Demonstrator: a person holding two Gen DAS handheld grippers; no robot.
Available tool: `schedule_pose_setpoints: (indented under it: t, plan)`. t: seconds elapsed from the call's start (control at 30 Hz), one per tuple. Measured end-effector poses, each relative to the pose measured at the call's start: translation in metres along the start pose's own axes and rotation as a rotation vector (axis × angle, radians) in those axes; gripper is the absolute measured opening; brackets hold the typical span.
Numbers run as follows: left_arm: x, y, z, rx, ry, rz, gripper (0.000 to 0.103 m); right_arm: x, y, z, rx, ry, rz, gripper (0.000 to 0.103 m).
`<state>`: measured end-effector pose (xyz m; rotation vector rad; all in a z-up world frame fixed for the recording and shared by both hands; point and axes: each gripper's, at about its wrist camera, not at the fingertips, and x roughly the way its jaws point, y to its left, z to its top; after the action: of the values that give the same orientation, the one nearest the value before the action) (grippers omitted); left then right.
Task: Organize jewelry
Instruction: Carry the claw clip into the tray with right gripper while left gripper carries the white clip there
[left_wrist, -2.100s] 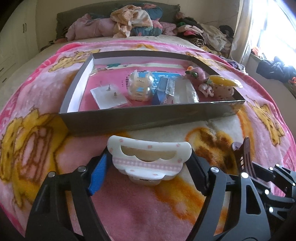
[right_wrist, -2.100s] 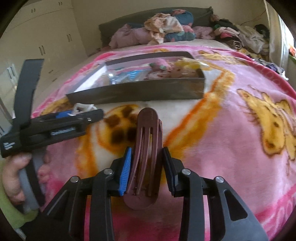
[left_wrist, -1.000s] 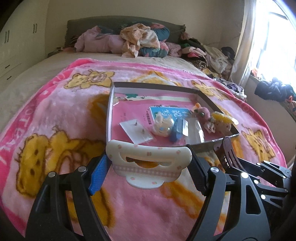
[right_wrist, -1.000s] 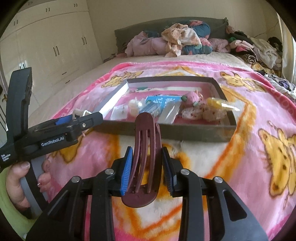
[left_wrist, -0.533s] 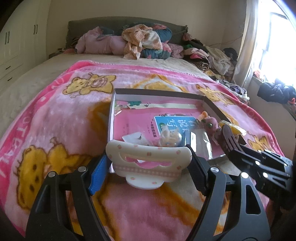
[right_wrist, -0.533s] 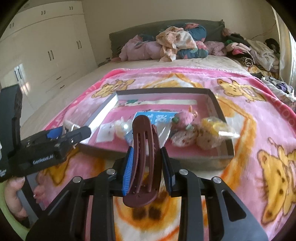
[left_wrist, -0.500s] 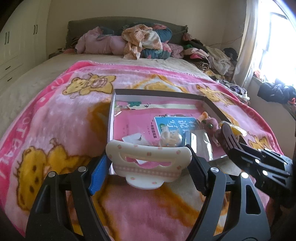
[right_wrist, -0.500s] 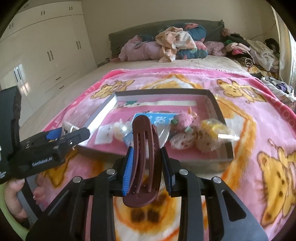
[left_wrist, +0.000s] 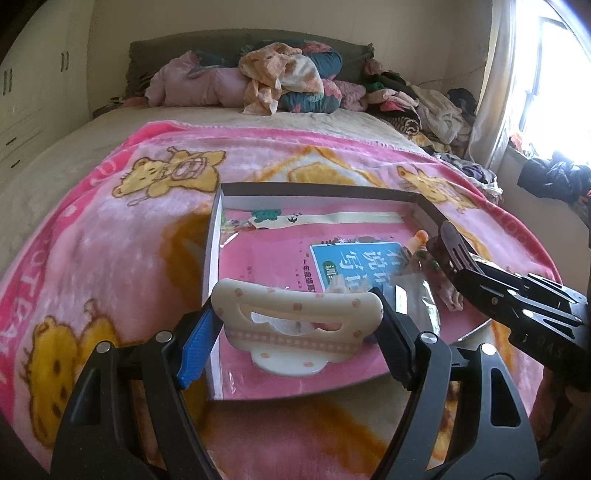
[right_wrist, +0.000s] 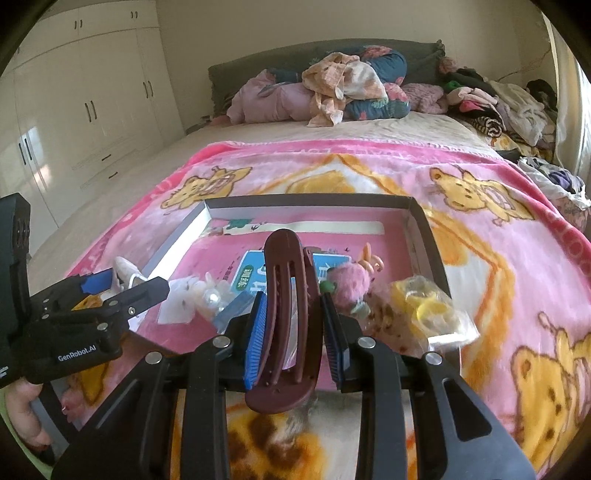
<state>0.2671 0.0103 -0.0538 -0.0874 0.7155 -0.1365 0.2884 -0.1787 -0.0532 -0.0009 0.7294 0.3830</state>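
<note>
Just beyond both sets of jaws lies the tray (left_wrist: 212, 254), so this looks like delivery: left gripper (left_wrist: 297, 332) clamped on the cream hair clip (left_wrist: 295, 328), right gripper (right_wrist: 293, 328) on the maroon hair clip (right_wrist: 288, 317), each needing lowering and release.

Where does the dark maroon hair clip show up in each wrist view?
Left wrist: the maroon hair clip pokes in at right of centre, held by the right claw.
Right wrist: centre foreground, upright between the claw's blue pads.
Shared landmark: the grey-walled tray on the pink blanket.
</note>
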Motion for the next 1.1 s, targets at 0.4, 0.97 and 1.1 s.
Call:
schedule_pose_setpoints:
  t: [0.4, 0.97, 1.1]
  plan:
    - [0.017, -0.001, 0.002, 0.017, 0.016, 0.001, 0.068, 0.022, -0.006, 0.012, -0.014, 0.021, -0.012, 0.028]
    - [0.028, 0.003, 0.003, 0.012, 0.028, 0.007, 0.068, 0.049, 0.006, 0.003, -0.082, 0.081, 0.031, 0.028]
    - [0.029, 0.004, 0.002, 0.011, 0.029, 0.007, 0.068, 0.049, 0.009, 0.0, -0.088, 0.077, 0.04, 0.029]
